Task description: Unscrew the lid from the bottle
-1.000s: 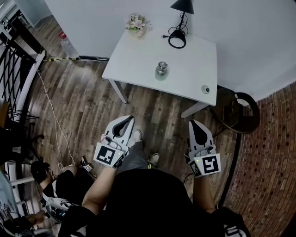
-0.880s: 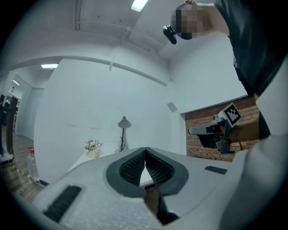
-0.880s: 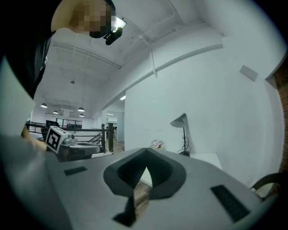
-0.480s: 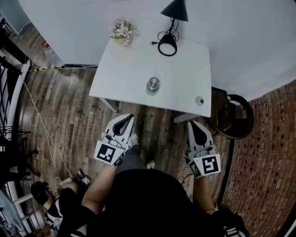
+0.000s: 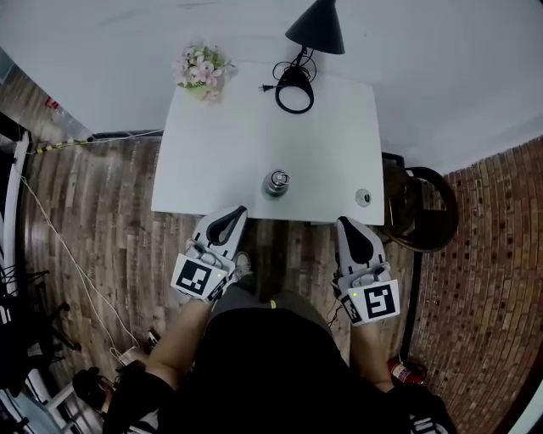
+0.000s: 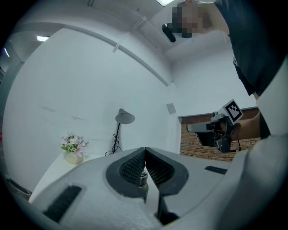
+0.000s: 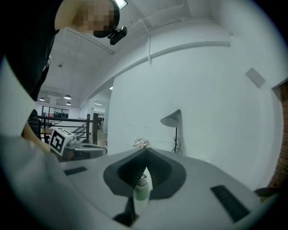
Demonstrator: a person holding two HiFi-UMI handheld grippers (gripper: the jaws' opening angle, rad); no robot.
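White table (image 5: pixel 229 153), white wall (image 5: pixel 441 76), wood floor (image 5: pixel 102 195); bottle (image 5: pixel 277 182) near front edge; left tool (image 5: pixel 239 210), right tool (image 5: pixel 343 221) clenched, empty.

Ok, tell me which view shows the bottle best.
Head view: the bottle stands unobstructed near the table's front edge. The right gripper view shows its side partly behind shut jaws; the left gripper view shows only a sliver.

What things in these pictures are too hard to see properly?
- Bottle, head view: too small to tell how tightly its lid sits.
- Bottle, left gripper view and right gripper view: mostly hidden behind each gripper's shut fingers; only a sliver shows.
- Small round thing on the table, head view: too small to name.
- Lamp, head view: shade's tip cut off by the top edge.
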